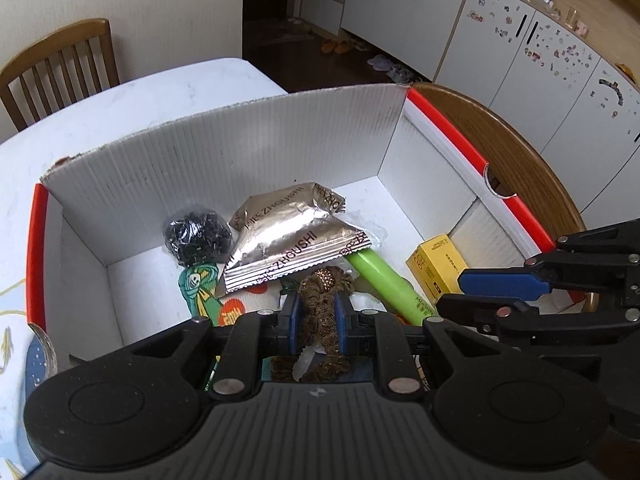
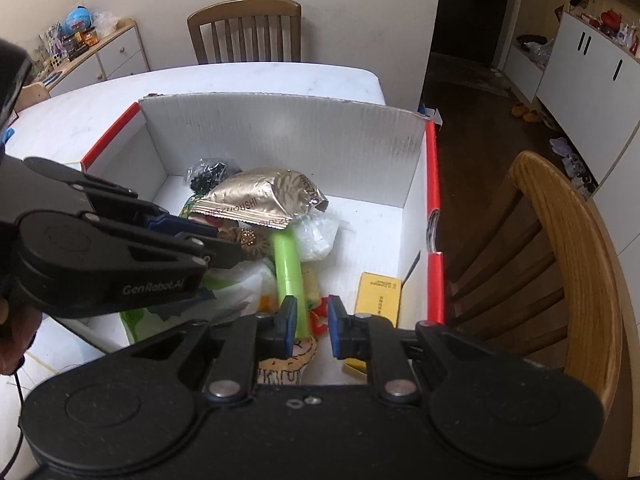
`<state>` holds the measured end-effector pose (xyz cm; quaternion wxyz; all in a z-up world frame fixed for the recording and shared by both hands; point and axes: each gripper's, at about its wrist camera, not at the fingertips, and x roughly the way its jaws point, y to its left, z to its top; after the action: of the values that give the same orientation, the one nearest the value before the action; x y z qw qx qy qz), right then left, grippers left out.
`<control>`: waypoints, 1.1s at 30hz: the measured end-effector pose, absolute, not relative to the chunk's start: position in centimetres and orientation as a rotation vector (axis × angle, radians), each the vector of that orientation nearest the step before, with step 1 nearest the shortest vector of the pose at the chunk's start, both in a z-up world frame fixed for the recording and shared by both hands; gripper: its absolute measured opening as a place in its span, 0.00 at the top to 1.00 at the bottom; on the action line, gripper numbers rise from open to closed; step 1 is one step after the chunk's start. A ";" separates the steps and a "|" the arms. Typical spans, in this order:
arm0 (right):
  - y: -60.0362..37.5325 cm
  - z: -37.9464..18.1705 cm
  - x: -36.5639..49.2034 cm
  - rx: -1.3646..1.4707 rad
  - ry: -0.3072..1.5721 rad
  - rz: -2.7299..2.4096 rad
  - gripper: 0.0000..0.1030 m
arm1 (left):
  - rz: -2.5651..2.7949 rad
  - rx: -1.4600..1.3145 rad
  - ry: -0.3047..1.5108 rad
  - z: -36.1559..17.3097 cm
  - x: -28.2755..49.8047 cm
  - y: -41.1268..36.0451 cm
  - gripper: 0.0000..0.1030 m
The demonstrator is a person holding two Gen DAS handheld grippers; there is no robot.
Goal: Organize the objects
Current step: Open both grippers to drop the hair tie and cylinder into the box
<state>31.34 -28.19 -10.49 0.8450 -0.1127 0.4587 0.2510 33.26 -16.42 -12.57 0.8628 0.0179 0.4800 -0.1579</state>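
Two foil packets point(image 1: 292, 236), green tube point(image 1: 384, 280), yellow carton point(image 1: 434, 266) in box point(image 1: 240, 152), left gripper point(image 1: 318, 316) jaws clenched on brown scrunchie point(image 1: 320, 304), right gripper point(image 2: 313, 326) jaws closed, empty.

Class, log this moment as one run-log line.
left gripper: shut on scrunchie | right gripper: shut, empty | both over box

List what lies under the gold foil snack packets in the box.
Under the gold foil snack packets show the top end of the green tube, a green printed bag and white plastic wrapping. Whatever lies beneath their middle is covered.
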 end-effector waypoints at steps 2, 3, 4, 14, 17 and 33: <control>-28.4 -10.4 31.4 -0.233 0.967 0.537 0.84 | -0.327 0.036 1.012 -12.6 33.3 -16.4 0.83; -28.5 -10.4 31.4 -0.231 0.966 0.542 0.83 | -0.326 0.035 1.013 -12.7 33.3 -16.4 0.83; -28.6 -10.3 31.3 -0.229 0.966 0.546 0.82 | -0.325 0.032 1.014 -12.6 33.3 -16.3 0.83; -30.0 -9.6 30.3 -0.175 0.943 0.588 0.70 | -0.316 0.003 0.999 -12.0 32.5 -16.0 0.65; -30.4 -9.2 29.8 -0.155 0.928 0.614 0.66 | -0.306 -0.004 0.975 -11.5 31.8 -15.8 0.45; -31.0 -6.0 26.9 -0.102 0.827 0.675 0.40 | -0.301 -0.003 0.804 -5.8 26.3 -14.1 0.37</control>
<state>26.92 -30.98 -6.00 0.8596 -0.0486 0.3941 0.3215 26.26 -14.08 -5.81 0.9093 -0.0015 0.3899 -0.1458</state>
